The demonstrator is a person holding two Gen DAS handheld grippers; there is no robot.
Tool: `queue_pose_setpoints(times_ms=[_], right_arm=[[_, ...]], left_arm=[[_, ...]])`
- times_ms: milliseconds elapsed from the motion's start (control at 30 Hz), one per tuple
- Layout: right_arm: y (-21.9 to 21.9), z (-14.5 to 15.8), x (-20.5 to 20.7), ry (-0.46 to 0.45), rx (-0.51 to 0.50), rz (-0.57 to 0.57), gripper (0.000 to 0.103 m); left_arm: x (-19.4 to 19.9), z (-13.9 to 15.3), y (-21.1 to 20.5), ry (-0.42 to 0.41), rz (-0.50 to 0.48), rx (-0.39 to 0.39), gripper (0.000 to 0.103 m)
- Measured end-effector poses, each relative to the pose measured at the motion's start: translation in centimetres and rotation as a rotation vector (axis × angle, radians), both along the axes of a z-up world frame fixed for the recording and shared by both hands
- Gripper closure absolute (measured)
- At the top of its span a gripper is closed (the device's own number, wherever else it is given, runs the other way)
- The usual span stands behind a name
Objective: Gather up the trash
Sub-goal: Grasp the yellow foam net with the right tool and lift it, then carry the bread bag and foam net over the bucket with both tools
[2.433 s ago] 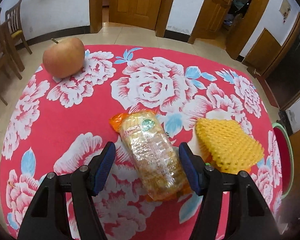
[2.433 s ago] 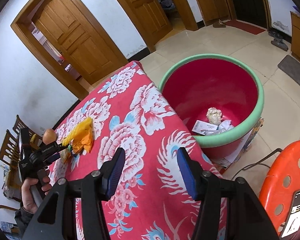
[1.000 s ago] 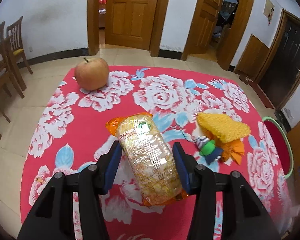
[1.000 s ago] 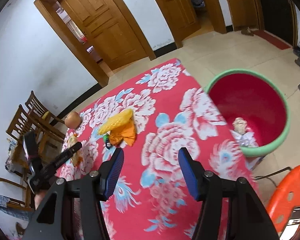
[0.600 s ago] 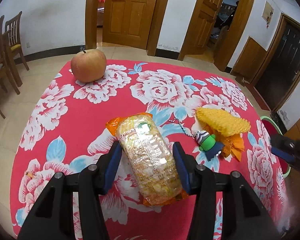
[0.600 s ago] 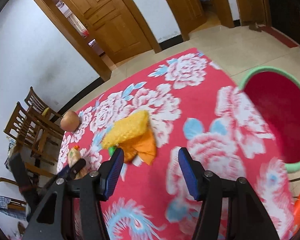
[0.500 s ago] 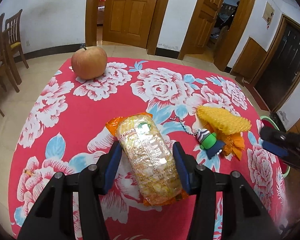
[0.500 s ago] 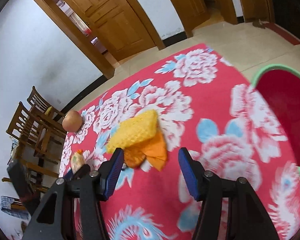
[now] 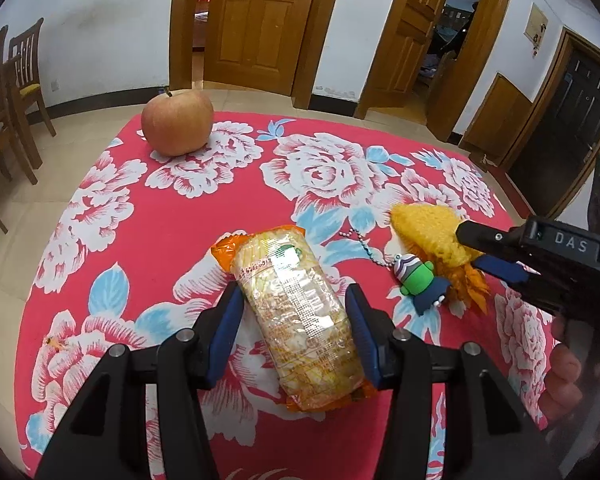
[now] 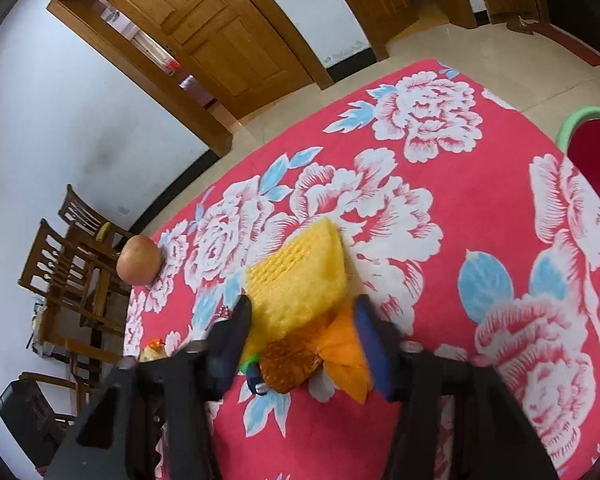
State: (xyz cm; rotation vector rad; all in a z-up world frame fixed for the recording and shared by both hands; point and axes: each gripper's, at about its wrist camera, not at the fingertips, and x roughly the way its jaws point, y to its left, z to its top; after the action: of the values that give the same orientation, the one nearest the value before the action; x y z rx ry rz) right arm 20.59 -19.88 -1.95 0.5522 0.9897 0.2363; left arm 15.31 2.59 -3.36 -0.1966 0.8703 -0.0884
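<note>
Tablecloth (image 9: 148,240) (red, rose-printed) beneath wooden doors (image 9: 260,24).

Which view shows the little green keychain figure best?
The left wrist view: the green keychain figure lies whole on the tablecloth, bead chain attached, beside the yellow foam net. The right wrist view shows only a green sliver behind the right gripper.

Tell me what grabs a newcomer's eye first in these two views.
The red tablecloth with big white roses dominates both views. In the middle of it, the left tongs are shut on a clear plastic snack packet with orange ends, while the right tongs straddle a yellow foam fruit net lying over orange wrapping. A large reddish apple sits alone near the far edge.
</note>
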Motion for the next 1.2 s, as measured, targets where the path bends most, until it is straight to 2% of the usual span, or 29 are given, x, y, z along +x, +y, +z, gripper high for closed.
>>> queue_pose_setpoints(times_ms=[133, 233, 367, 633, 933, 1200], right_arm=[[0.3, 0.9, -0.5, -0.067, -0.01, 0.025, 0.089], [0.5, 2.4, -1.3, -0.134, -0.049, 0.035, 0.091], [0.4, 4.0, -2.5, -0.18, -0.059, 0.033, 0.091], [-1.3, 5.8, -6.2, -0.215, -0.047, 0.024, 0.091], [-5.6, 6.8, -11.5, -0.251, -0.05, -0.09, 0.091], [-9.0, 6.6, -13.9, -0.24, -0.044, -0.181, 0.091]], left_arm=[[-0.1, 0.1, -0.1, -0.002, -0.004, -0.002, 0.05], [-0.1, 0.1, 0.0, -0.002, -0.005, -0.005, 0.05], [-0.1, 0.2, 0.0, -0.007, -0.004, -0.012, 0.05], [-0.7, 0.9, -0.5, -0.037, -0.029, -0.022, 0.05], [-1.1, 1.5, -1.6, -0.044, -0.066, -0.031, 0.05], [-2.3, 3.1, -3.4, -0.057, -0.115, -0.031, 0.05]])
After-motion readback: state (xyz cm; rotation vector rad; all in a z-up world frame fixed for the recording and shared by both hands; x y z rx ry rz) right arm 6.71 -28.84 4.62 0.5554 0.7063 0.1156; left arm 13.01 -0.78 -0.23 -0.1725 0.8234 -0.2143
